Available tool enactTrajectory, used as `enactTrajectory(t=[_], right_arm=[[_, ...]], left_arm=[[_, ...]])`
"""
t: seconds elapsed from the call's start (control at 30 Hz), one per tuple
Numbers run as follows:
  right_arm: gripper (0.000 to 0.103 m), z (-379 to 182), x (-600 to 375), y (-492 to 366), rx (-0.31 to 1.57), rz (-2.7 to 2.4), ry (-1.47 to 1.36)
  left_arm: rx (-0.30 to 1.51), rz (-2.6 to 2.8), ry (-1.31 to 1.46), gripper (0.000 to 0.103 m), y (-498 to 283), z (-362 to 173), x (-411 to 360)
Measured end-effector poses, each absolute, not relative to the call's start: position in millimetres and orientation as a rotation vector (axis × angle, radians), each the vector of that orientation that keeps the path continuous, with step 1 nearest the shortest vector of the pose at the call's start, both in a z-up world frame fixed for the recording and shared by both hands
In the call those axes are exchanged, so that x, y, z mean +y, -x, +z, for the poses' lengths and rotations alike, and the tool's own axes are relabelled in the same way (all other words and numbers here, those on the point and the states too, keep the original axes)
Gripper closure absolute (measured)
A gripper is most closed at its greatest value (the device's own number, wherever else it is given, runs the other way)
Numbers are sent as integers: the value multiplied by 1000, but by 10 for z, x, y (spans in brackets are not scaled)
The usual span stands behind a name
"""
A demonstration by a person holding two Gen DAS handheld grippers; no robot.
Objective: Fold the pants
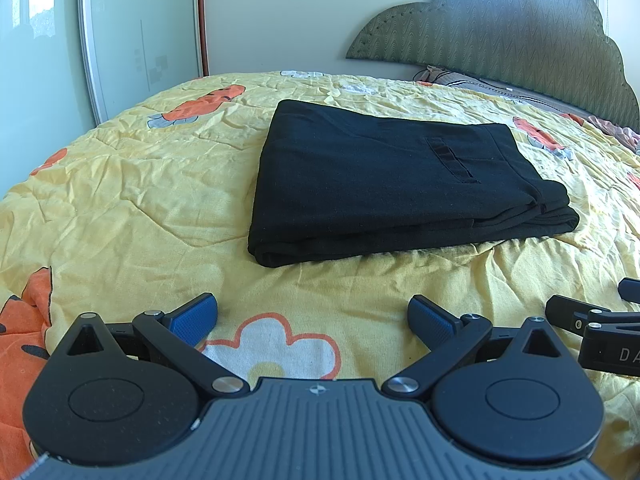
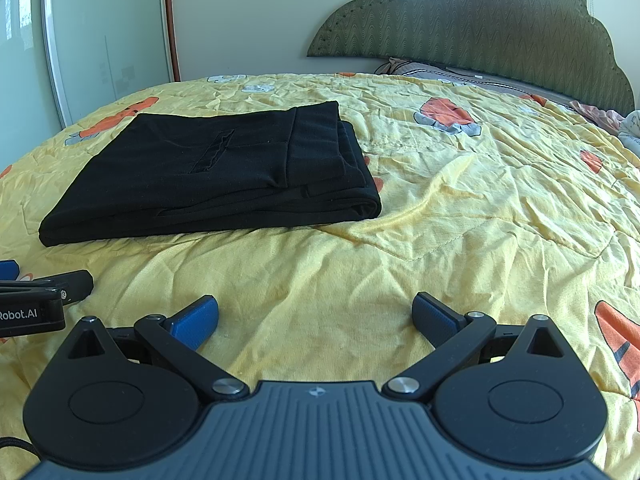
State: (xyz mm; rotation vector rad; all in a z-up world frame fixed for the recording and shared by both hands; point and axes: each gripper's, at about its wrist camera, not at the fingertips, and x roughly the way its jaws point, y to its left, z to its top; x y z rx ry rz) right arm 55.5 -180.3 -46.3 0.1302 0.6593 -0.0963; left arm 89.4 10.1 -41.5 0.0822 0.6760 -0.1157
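- The pants (image 1: 384, 184) are black, matte, soft knit or jersey-like cloth, folded into a flat, roughly rectangular stack of several layers.
- I can see a welt pocket slit (image 1: 452, 160) on the top layer, and a seam or waistband line running near the right-hand edge of the stack.
- The layers show as stepped, rounded edges on the near and right sides; the left end is one smooth rounded fold.
- The pants lie on the bed, on a crinkled yellow quilt (image 1: 140, 200) with stitched quilting lines and orange-and-white cartoon prints, well ahead of both tools.
- My left gripper (image 1: 313, 320) has its blue ribbed pads (image 1: 196, 318) spread wide, holding nothing, low over the quilt near a white flower print (image 1: 276, 346).
- My right gripper (image 2: 315, 320) is likewise spread wide and empty, over plain yellow fabric.
- Both tools are black plastic with round hinge discs, silver pins and a grooved grey body.
- A green scalloped headboard (image 1: 500, 32) with a wavy embossed pattern stands behind the bed; a glossy pale wardrobe door (image 1: 140, 32) is at left.
- The left wrist view catches the right gripper's black finger at its right edge; the right wrist view shows the left tool at its left edge, with partial lettering.
- Only the right wrist view shows the pants' stacked right-hand edges clearly, and crumpled bedding by the headboard's far right.
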Motion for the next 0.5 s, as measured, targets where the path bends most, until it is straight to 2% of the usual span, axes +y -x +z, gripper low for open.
enactTrajectory(t=[0.5], right_arm=[[0, -461, -1807, -557, 659, -96, -130]], left_arm=[[676, -116, -82, 0, -893, -415, 94]])
